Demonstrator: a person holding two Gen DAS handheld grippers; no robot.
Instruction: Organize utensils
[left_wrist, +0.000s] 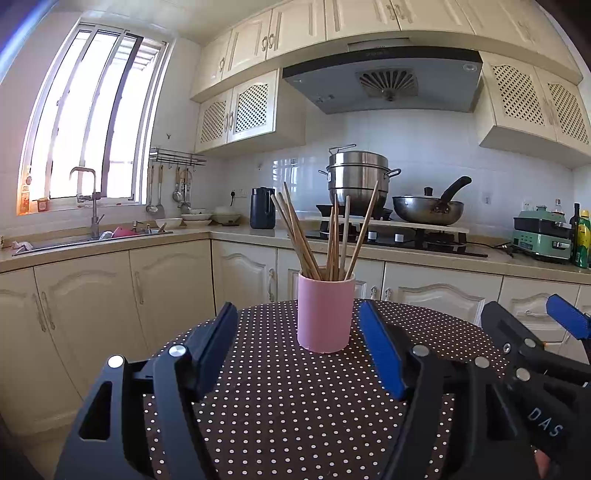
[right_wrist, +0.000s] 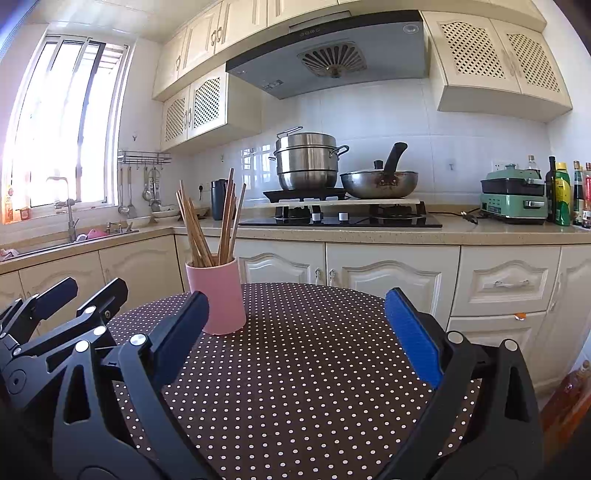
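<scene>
A pink cup (left_wrist: 324, 312) stands upright on the round polka-dot table (left_wrist: 280, 398), with several wooden chopsticks (left_wrist: 325, 232) fanned out of its top. My left gripper (left_wrist: 300, 325) is open and empty, its fingers set wide just in front of the cup. The right gripper shows at that view's right edge (left_wrist: 532, 317). In the right wrist view the cup (right_wrist: 218, 295) sits at the table's (right_wrist: 295, 369) far left with the chopsticks (right_wrist: 210, 221) in it. My right gripper (right_wrist: 297, 314) is open and empty, to the right of the cup. The left gripper (right_wrist: 85, 295) shows at the left.
Behind the table runs a kitchen counter with cream cabinets (left_wrist: 166, 288), a sink and tap (left_wrist: 92, 221) at the left, a stove with a steel steamer pot (left_wrist: 358, 177) and a wok (left_wrist: 428, 208), and a green appliance with bottles (right_wrist: 517, 199) at the right.
</scene>
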